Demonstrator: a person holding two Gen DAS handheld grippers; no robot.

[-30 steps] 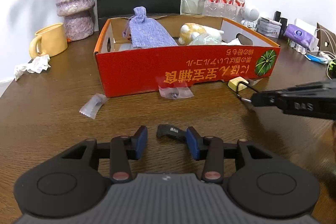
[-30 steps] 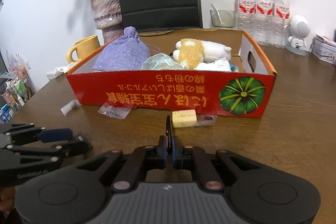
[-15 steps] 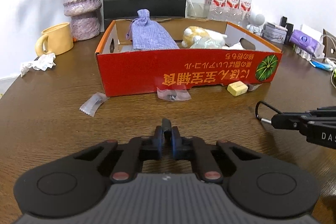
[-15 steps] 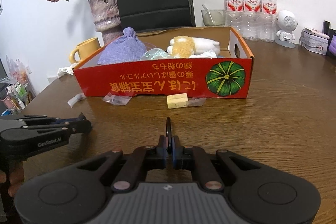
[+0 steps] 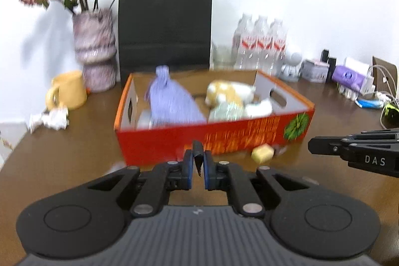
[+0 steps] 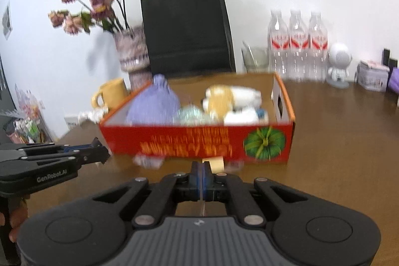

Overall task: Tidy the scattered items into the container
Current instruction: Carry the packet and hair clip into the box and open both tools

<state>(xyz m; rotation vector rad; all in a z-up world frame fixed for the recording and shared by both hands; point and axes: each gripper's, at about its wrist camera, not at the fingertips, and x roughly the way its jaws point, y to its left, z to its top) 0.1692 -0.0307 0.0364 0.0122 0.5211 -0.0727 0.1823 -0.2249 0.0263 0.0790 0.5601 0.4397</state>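
Note:
A red cardboard box [image 5: 174,138] [image 6: 189,141] stands on the wooden table and holds a purple cloth pouch [image 5: 172,104], a plush toy [image 5: 229,91] and other items. My left gripper [image 5: 198,163] is shut on a small black clip [image 5: 198,155], lifted in front of the box. My right gripper [image 6: 200,176] is shut on a thin wire ring seen edge-on, to the right of the left one. A yellow block [image 5: 261,153] [image 6: 215,163] and a clear plastic packet [image 6: 147,162] lie against the box front.
Behind the box stand a black paper bag [image 5: 164,21], a vase of dried flowers [image 5: 96,51], a yellow mug [image 5: 67,90] and water bottles [image 5: 259,41]. Crumpled paper [image 5: 53,117] lies at left. Small items and cables [image 5: 359,84] crowd the right back.
My left gripper shut on the black clip and lifted it toward the box. My right gripper rose too, still holding the ring. Both views are now motion-blurred.

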